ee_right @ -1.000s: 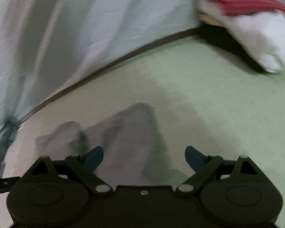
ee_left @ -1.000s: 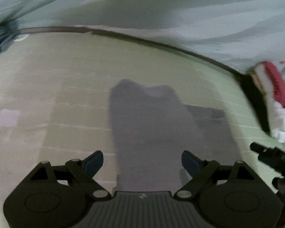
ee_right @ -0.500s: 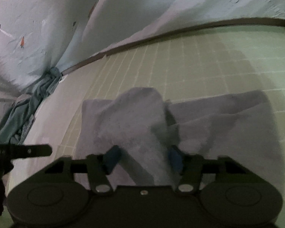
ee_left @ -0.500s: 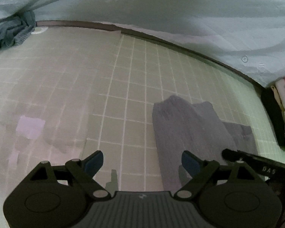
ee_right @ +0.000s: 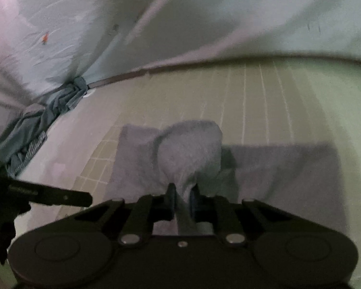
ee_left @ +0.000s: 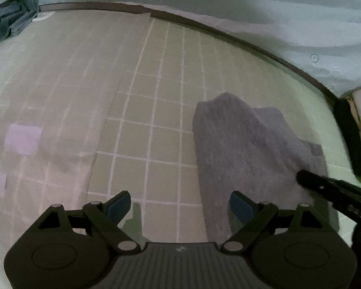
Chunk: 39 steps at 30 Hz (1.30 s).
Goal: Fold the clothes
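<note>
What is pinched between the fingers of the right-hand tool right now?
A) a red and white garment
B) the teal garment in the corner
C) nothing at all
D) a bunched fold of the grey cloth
D: in the right wrist view the right gripper is closing its fingers on a bunched fold of the grey cloth.

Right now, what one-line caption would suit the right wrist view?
Right gripper jaws closing on a bunched fold of the grey fleecy cloth on the green gridded mat.
</note>
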Each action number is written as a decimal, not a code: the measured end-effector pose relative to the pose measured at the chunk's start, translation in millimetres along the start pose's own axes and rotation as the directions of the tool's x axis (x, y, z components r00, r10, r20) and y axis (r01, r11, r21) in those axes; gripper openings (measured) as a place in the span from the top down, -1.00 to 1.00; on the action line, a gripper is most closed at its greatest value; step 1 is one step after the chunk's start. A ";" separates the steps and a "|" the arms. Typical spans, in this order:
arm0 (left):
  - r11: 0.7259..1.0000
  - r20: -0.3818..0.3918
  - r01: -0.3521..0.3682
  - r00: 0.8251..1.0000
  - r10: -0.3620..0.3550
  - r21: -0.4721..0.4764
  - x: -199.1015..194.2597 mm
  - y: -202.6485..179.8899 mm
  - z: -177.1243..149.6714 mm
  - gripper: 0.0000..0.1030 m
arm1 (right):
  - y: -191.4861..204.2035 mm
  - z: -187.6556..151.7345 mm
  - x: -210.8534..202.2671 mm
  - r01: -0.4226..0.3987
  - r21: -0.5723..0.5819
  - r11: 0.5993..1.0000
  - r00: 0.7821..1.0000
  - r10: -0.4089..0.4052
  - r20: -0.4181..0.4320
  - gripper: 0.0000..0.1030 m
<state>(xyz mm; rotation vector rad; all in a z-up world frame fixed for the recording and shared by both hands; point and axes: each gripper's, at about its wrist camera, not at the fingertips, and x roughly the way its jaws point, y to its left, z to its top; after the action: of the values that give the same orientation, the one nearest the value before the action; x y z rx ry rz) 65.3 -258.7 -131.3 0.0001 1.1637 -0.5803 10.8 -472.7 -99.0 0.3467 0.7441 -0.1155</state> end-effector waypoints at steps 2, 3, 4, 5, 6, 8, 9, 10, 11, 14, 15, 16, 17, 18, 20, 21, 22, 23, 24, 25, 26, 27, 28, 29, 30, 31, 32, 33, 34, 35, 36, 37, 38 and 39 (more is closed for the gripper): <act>1.000 0.000 0.012 1.000 -0.012 0.003 0.5 -4.3 -0.3 -0.76 | 2.6 5.2 -18.6 0.018 -0.036 0.999 0.999 -0.016 0.044 0.77; 1.000 -0.001 0.019 1.000 -0.019 0.007 0.8 -7.0 -0.4 -0.76 | 3.1 7.5 -28.5 0.030 -0.050 0.998 0.997 -0.027 0.069 0.78; 1.000 -0.002 0.026 1.000 -0.026 0.016 1.3 -10.6 -0.3 -0.76 | 2.5 9.1 -38.4 0.049 -0.061 0.997 0.994 -0.043 0.099 0.78; 0.999 -0.003 0.035 0.999 -0.034 0.028 2.1 -15.2 -0.3 -0.76 | 0.6 10.9 -50.7 0.075 -0.072 0.995 0.990 -0.066 0.128 0.78; 0.998 -0.004 0.043 0.999 -0.043 0.042 3.3 -20.6 0.0 -0.76 | -3.4 12.3 -61.7 0.099 -0.075 0.992 0.985 -0.087 0.149 0.78; 0.996 -0.008 0.057 0.998 -0.056 0.070 6.1 -30.6 0.9 -0.78 | -15.1 15.3 -80.5 0.147 -0.055 0.988 0.974 -0.134 0.185 0.78; 0.994 -0.010 0.063 0.998 -0.063 0.085 7.3 -35.5 1.1 -0.79 | -22.1 16.0 -85.4 0.169 -0.041 0.985 0.969 -0.159 0.190 0.78; 0.993 -0.014 0.069 0.998 -0.068 0.099 9.1 -40.3 1.4 -0.81 | -30.8 14.6 -86.6 0.198 -0.025 0.980 0.965 -0.190 0.182 0.77; 0.991 -0.019 0.072 0.997 -0.070 0.111 12.0 -45.1 1.9 -0.83 | -42.0 10.7 -82.2 0.232 -0.009 0.973 0.963 -0.229 0.146 0.75; 0.986 -0.044 0.083 0.996 -0.078 0.143 18.6 -56.6 -0.3 -0.83 | -78.6 -6.9 -56.4 0.328 0.074 0.942 0.945 -0.327 -0.025 0.46; 0.984 -0.052 0.085 0.996 -0.078 0.156 20.4 -60.3 -1.0 -0.83 | -90.0 -13.9 -48.9 0.347 0.115 0.931 0.937 -0.340 -0.080 0.47; 0.981 -0.057 0.087 0.995 -0.078 0.172 21.1 -63.5 -1.8 -0.83 | -99.1 -19.6 -47.1 0.340 0.170 0.925 0.939 -0.326 -0.107 0.46; 0.978 -0.060 0.089 0.995 -0.079 0.187 21.4 -66.6 -2.9 -0.83 | -105.7 -24.6 -49.7 0.317 0.228 0.921 0.948 -0.299 -0.108 0.44; 0.976 -0.062 0.091 0.995 -0.080 0.197 21.5 -68.8 -4.1 -0.83 | -111.1 -28.9 -52.8 0.297 0.278 0.913 0.955 -0.279 -0.104 0.28; 0.975 -0.069 0.095 0.994 -0.083 0.199 23.3 -70.0 -4.3 -0.83 | -113.1 -30.3 -57.2 0.299 0.301 0.906 0.954 -0.287 -0.085 0.01; 0.975 -0.074 0.098 0.994 -0.085 0.198 24.7 -70.3 -4.1 -0.83 | -113.4 -29.9 -57.9 0.305 0.298 0.904 0.952 -0.295 -0.080 -0.04; 0.975 -0.078 0.102 0.993 -0.088 0.195 26.1 -70.7 -3.4 -0.83 | -113.9 -28.2 -57.5 0.313 0.294 0.903 0.950 -0.303 -0.079 -0.10; 0.976 -0.083 0.108 0.992 -0.093 0.191 27.5 -71.1 -1.8 -0.83 | -115.0 -26.9 -56.3 0.318 0.297 0.900 0.948 -0.309 -0.080 -0.16; 0.975 -0.087 0.115 0.991 -0.100 0.188 29.0 -72.5 -0.2 -0.83 | -117.6 -27.1 -55.5 0.318 0.304 0.898 0.948 -0.309 -0.081 -0.32; 0.974 -0.091 0.122 0.990 -0.107 0.188 30.3 -74.6 1.2 -0.83 | -119.5 -26.2 -54.6 0.313 0.316 0.896 0.949 -0.304 -0.079 -0.43; 0.973 -0.095 0.128 0.989 -0.112 0.190 31.0 -75.7 1.9 -0.83 | -120.0 -25.2 -52.8 0.307 0.329 0.893 0.951 -0.298 -0.078 -0.47; 0.972 -0.100 0.131 0.988 -0.114 0.194 32.3 -77.2 2.8 -0.83 | -120.9 -24.7 -50.8 0.301 0.343 0.890 0.953 -0.292 -0.077 -0.49; 0.971 -0.106 0.135 0.988 -0.116 0.197 33.7 -78.6 3.6 -0.83 | -123.2 -25.3 -48.2 0.290 0.360 0.887 0.956 -0.282 -0.077 -0.49; 0.970 -0.112 0.140 0.987 -0.119 0.198 35.8 -80.2 4.7 -0.83 | -125.7 -26.4 -45.4 0.271 0.378 0.886 0.962 -0.261 -0.078 -0.49; 0.970 -0.122 0.148 0.985 -0.126 0.195 38.8 -81.6 6.0 -0.83 | -126.6 -28.7 -43.5 0.257 0.393 0.883 0.966 -0.245 -0.081 -0.50; 0.970 -0.133 0.157 0.982 -0.133 0.188 41.6 -82.3 7.0 -0.83 | -129.2 -29.9 -40.1 0.247 0.409 0.878 0.969 -0.233 -0.086 -0.51; 0.970 -0.145 0.167 0.979 -0.142 0.178 44.5 -82.7 8.1 -0.83 | -131.6 -30.8 -36.6 0.239 0.425 0.873 0.971 -0.222 -0.091 -0.51; 0.971 -0.159 0.178 0.976 -0.152 0.163 47.8 -82.7 9.3 -0.83 | -133.9 -31.8 -33.4 0.232 0.440 0.867 0.973 -0.211 -0.097 -0.53; 0.971 -0.171 0.188 0.972 -0.162 0.148 50.6 -82.4 10.2 -0.83 | -136.3 -32.9 -31.0 0.226 0.456 0.861 0.974 -0.203 -0.099 -0.55; 0.972 -0.183 0.198 0.968 -0.173 0.130 52.9 -81.5 11.0 -0.83 | -138.5 -33.9 -29.5 0.218 0.475 0.853 0.976 -0.195 -0.098 -0.56; 0.972 -0.194 0.209 0.963 -0.185 0.110 55.6 -80.4 11.8 -0.83 | -140.8 -34.9 -28.0 0.209 0.493 0.844 0.978 -0.186 -0.096 -0.56; 0.972 -0.203 0.219 0.959 -0.197 0.091 58.1 -79.1 12.3 -0.82 | -143.3 -35.8 -27.0 0.195 0.513 0.836 0.981 -0.175 -0.088 -0.57; 0.971 -0.211 0.229 0.955 -0.209 0.073 60.1 -78.1 12.8 -0.82 | -145.4 -36.5 -26.1 0.183 0.529 0.828 0.983 -0.166 -0.081 -0.58; 0.970 -0.215 0.238 0.952 -0.220 0.059 61.0 -77.3 13.2 -0.82 | -146.4 -36.5 -25.5 0.174 0.538 0.825 0.984 -0.160 -0.074 -0.59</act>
<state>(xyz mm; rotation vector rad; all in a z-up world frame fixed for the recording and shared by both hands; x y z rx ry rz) 59.6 -354.8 -155.9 -0.0024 1.3507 -0.8512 -64.2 -597.6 -145.7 0.8291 0.7581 -0.4985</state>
